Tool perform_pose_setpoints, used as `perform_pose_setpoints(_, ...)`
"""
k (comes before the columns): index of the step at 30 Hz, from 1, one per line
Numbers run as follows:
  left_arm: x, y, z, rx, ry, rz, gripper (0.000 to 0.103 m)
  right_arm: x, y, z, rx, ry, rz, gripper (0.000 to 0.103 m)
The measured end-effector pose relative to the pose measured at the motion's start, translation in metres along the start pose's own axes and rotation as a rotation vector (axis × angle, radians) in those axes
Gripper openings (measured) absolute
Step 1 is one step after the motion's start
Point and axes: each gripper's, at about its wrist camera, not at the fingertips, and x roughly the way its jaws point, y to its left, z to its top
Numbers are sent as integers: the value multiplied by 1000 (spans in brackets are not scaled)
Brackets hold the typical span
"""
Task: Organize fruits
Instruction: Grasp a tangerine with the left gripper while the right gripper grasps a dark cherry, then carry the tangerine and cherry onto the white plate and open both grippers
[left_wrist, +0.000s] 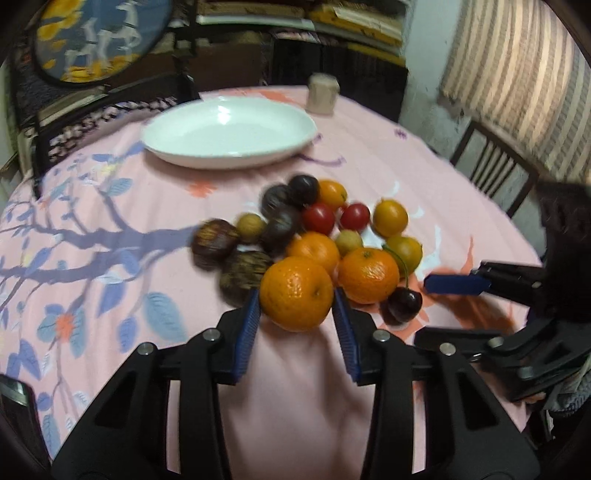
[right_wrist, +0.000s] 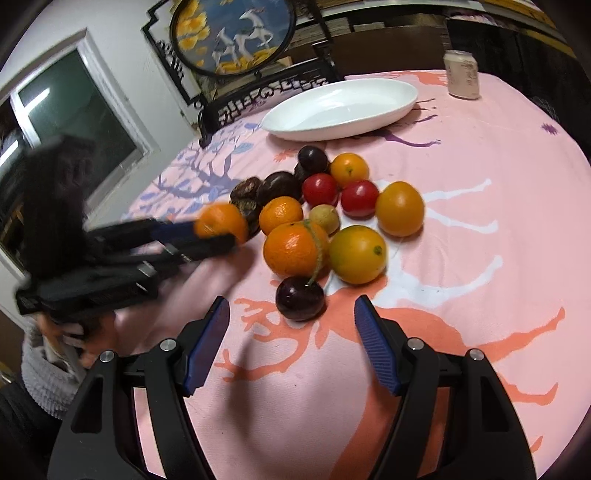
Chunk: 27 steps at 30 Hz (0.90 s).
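The left gripper (left_wrist: 297, 308) clamps an orange (left_wrist: 296, 292), seemingly lifted just off the fruit pile (right_wrist: 325, 206). The right gripper (right_wrist: 291, 332) gapes apart beside a cherry (right_wrist: 300, 298); the plate (left_wrist: 229, 133) lies beyond.

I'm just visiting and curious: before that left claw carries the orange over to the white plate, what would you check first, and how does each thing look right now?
1. Grip on the orange: the left gripper has a pad on each side of it. Ok, though the fingers only reach partway around.
2. Orange clear of the pile: cannot tell; motion blur hides whether it is lifted.
3. White plate free to receive fruit: ok, nothing lies in it.
4. Right gripper out of the way: ok, open and holding nothing, just short of the cherry.
5. Can beside the plate: ok, upright and apart from the rim.
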Motion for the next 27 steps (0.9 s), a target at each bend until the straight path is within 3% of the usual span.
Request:
perform_pose_setpoints(3, -13, 14, -2, -49, -36, 6, 40, 11, 6, 5, -29, 22, -37, 66)
perform_pose_setpoints(5, -15, 23, -1, -82, -37, 8, 40, 19, 6, 7, -27, 53, -26, 48)
perform_pose_setpoints(6, -15, 25, -1, -91, -35, 7, 40, 20, 7, 8, -33, 57, -34, 44)
perform_pose_setpoints(7, -14, 26, 1, -94, -31, 9, 40, 20, 9, 7, -41, 55, -34, 31)
perform_pose_setpoints(12, -15, 27, 18, -58, -36, 39, 40, 7, 6, 12, -47, 40, -19, 30)
perform_pose_setpoints(18, -10, 38, 83, -65, -91, 62, 40, -31, -5, 90, -18, -154, -30, 30)
perform_pose_setpoints(23, 34, 59, 139, -127, -86, 77, 40, 24, -34, 163, 44, -157, -66, 30)
perform_pose_setpoints(27, 73, 75, 154, -168, -43, 96, 41, 77, -53, 190, 82, -92, -78, 30)
